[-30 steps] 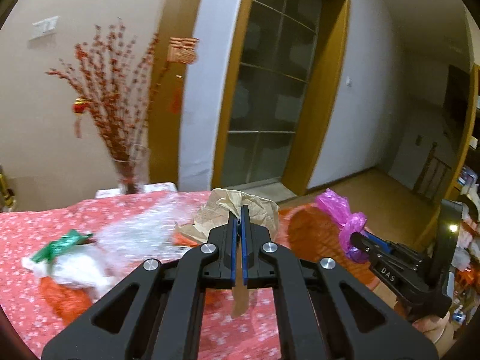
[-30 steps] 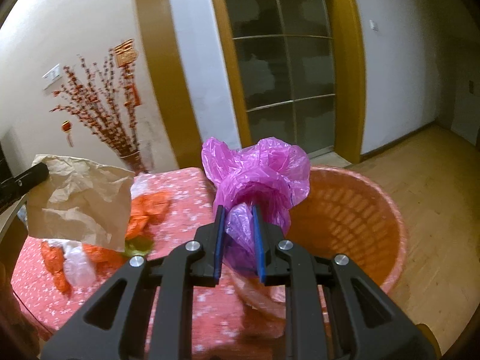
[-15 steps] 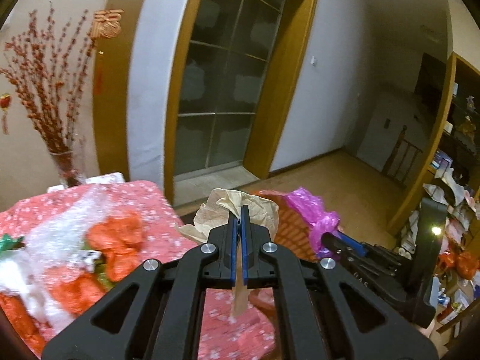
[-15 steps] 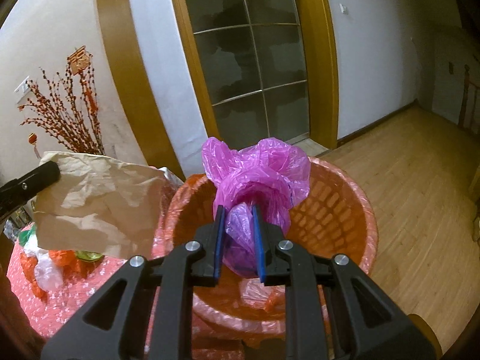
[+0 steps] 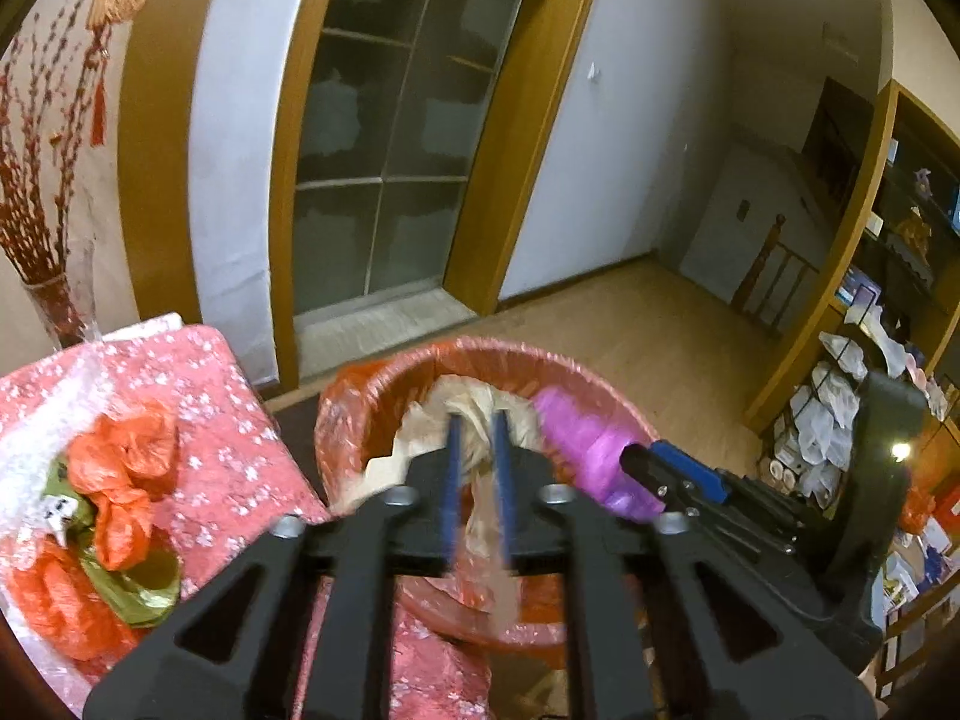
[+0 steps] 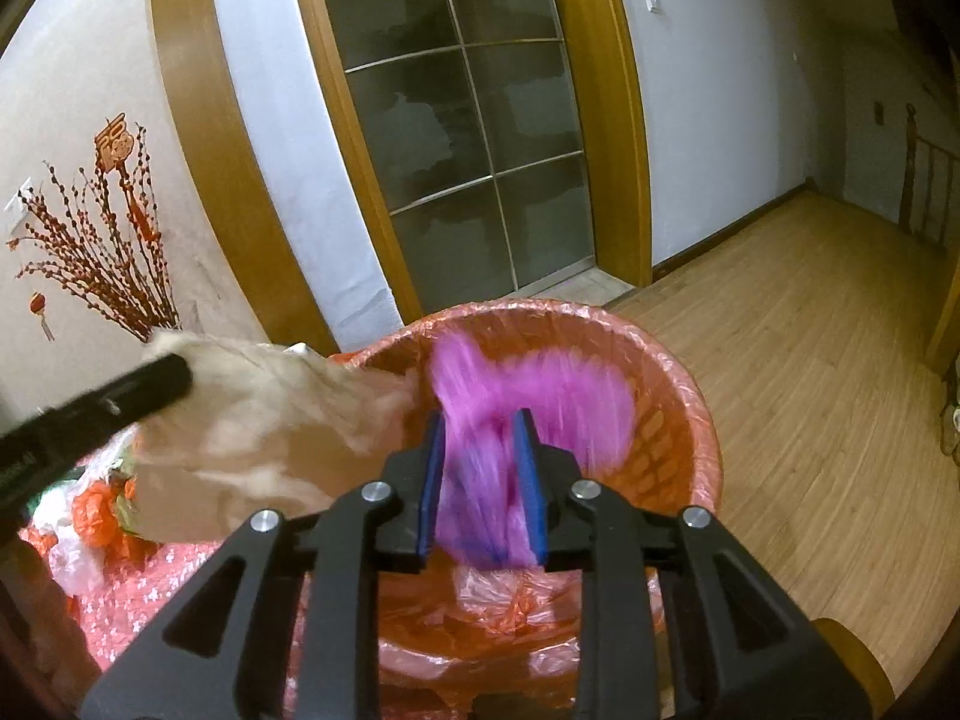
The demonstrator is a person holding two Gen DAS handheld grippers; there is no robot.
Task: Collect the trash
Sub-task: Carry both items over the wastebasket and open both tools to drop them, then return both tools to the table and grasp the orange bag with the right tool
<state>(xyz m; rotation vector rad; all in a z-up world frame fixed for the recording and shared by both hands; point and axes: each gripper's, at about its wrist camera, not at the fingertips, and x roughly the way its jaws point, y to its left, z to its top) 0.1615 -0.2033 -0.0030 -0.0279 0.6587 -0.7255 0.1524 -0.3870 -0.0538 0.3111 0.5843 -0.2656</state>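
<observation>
Claws (image 5: 477,438) (image 6: 480,438) opening above basket rim (image 6: 690,384), floor beyond.

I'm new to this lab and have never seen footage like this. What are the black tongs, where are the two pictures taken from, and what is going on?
They are two hand-held grippers, each with a fisheye camera looking along its fingers, so each picture is one gripper's own view. The left gripper has crumpled brown paper between its blue pads. The right gripper has a pink plastic bag. Both hang over the orange lined basket, and both sets of fingers are opening to drop them. Orange plastic scraps lie on the red flowered tablecloth.
</observation>
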